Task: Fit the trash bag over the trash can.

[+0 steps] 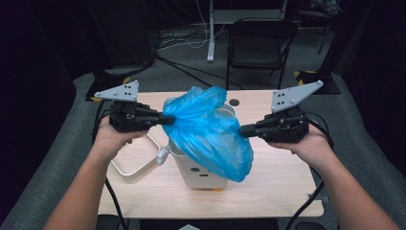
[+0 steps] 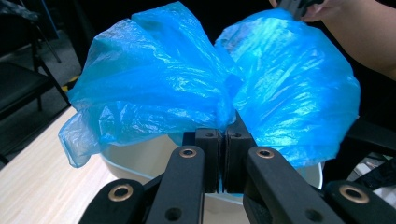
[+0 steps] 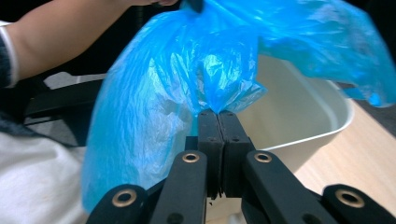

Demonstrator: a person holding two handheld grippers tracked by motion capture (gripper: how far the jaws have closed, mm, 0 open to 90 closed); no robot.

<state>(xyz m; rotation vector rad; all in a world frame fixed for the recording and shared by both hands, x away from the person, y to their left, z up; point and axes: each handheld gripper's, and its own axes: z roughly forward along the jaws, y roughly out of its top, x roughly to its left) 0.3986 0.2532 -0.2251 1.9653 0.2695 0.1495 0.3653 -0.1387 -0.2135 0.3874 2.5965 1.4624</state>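
A blue plastic bag [image 1: 210,132] hangs stretched over a white bin [image 1: 198,176] in the middle of the wooden table [image 1: 273,187]. My left gripper [image 1: 168,120] is shut on the bag's left edge, level with the bin's top. My right gripper [image 1: 244,130] is shut on the bag's right edge. In the left gripper view the pads [image 2: 223,133] pinch a bunched fold of the bag [image 2: 154,79] above the bin's rim [image 2: 135,158]. In the right gripper view the pads [image 3: 217,116] clamp crumpled film of the bag [image 3: 154,107] beside the bin's wall [image 3: 299,112].
A white ring-shaped lid [image 1: 130,167] lies on the table left of the bin, under my left hand. A round hole [image 1: 234,102] sits near the table's far edge. Beyond the table stand a black folding chair [image 1: 258,45] and a white pole [image 1: 210,33].
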